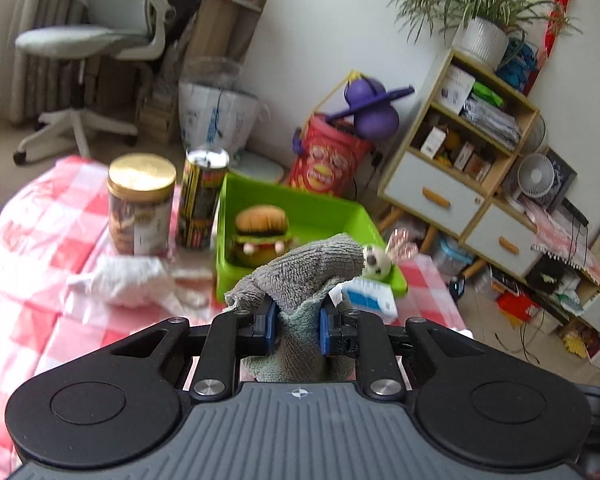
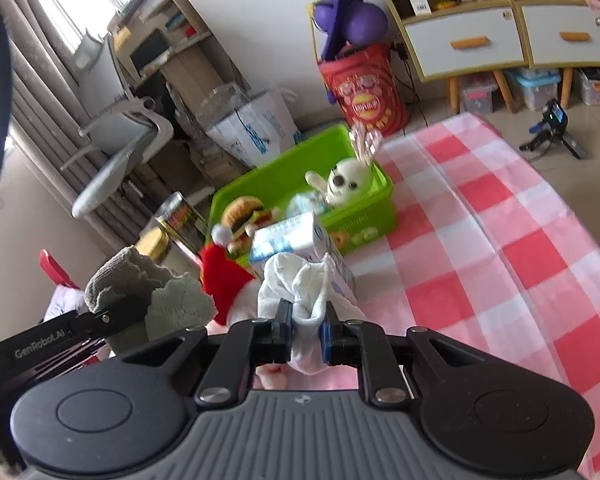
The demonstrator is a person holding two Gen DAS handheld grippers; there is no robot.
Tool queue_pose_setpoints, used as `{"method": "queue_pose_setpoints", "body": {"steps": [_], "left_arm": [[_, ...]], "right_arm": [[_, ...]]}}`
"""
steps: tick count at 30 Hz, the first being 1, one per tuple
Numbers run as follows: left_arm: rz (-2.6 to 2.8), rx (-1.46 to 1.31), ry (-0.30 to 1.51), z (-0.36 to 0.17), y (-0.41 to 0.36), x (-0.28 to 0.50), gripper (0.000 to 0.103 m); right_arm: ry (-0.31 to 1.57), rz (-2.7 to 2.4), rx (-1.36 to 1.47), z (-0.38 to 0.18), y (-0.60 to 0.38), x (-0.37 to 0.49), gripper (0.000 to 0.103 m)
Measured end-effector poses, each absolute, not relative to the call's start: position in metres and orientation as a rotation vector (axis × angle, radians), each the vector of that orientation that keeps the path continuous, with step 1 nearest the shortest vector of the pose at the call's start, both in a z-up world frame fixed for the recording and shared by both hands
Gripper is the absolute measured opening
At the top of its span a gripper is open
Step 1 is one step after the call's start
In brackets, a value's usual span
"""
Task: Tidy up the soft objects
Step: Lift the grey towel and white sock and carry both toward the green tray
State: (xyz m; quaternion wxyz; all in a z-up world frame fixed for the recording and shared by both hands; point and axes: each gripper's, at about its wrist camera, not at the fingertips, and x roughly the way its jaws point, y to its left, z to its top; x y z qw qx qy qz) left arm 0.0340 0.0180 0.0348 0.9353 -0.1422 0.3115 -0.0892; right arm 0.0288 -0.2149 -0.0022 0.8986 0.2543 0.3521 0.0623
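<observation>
Pinching bunched grey terry cloth (image 1: pixel 300 276) in left tongs (image 1: pixel 298 330) | crumpled white cloth (image 2: pixel 300 300) clamped in right tongs (image 2: pixel 306 330)

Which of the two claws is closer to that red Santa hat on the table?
Right. The right gripper, jaws shut on a white cloth, sits just beside the Santa hat. The left gripper, clamping a grey towel, lies beyond the hat's far side.

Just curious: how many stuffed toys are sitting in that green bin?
2. A plush burger lies at the near left of the green bin, and a white bunny sits at its right end. Others may be hidden behind the cloths and the box.
</observation>
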Motion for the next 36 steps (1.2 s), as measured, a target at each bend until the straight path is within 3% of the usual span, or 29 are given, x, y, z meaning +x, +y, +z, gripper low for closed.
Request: {"method": "queue_pose_setpoints", "body": {"steps": [14,24,36], "left_arm": [[-0.126,-0.359,0.533,0.070,0.022,0.070,0.019],[-0.177,-0.389,0.496,0.082,0.020,0.096,0.020],[-0.230,-0.435,0.603,0.057,0.026,0.147,0.020]], "right_arm": [[0.511,0.194,0.459,0.032,-0.206,0.034,0.000],[0.348,0.177,0.569,0.049,-0.246,0.042,0.000],[0.373,0.138,0.792,0.026,-0.271,0.096,0.000]]}}
